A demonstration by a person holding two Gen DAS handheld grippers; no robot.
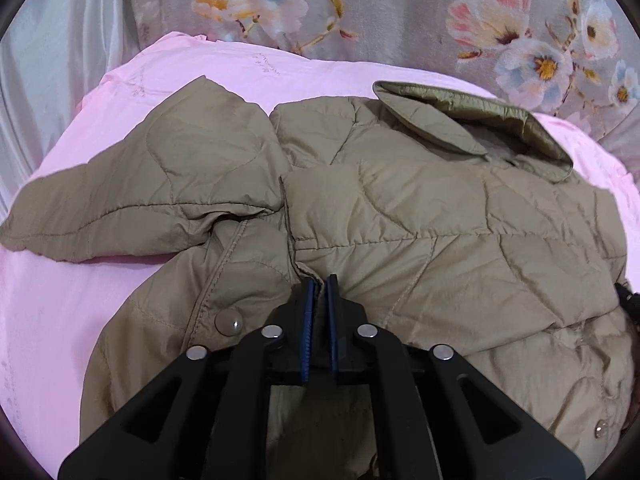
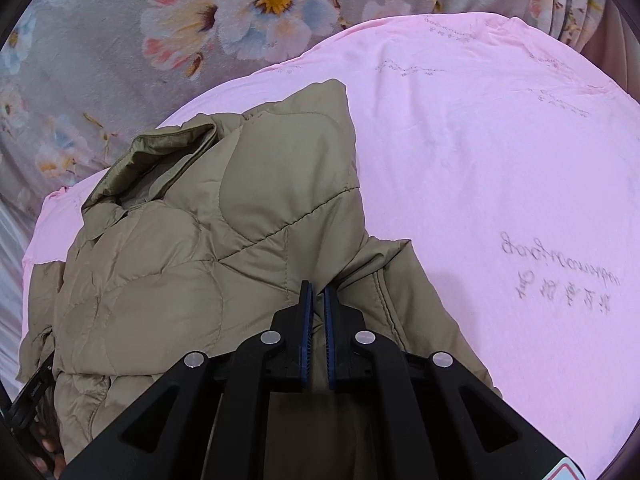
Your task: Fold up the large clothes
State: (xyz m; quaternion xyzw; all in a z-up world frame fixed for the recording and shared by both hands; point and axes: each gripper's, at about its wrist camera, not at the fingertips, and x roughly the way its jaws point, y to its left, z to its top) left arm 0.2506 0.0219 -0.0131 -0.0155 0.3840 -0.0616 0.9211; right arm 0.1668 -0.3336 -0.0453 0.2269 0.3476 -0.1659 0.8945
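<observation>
A khaki quilted jacket (image 1: 400, 208) lies on a pink sheet (image 1: 60, 320), its collar (image 1: 472, 120) at the far right and one sleeve (image 1: 132, 196) spread out to the left. My left gripper (image 1: 320, 284) is shut on a fold of the jacket near the front placket with its snap button (image 1: 229, 323). In the right wrist view the jacket (image 2: 168, 272) is bunched on the left, with a sleeve (image 2: 288, 176) folded up over the body. My right gripper (image 2: 316, 290) is shut on jacket fabric at the sleeve's base.
The pink sheet (image 2: 500, 180) stretches wide to the right of the jacket, with faint printed writing (image 2: 560, 272). A grey floral blanket (image 1: 400, 8) lies beyond it. A dark strap or gripper part (image 2: 32, 396) shows at the lower left edge.
</observation>
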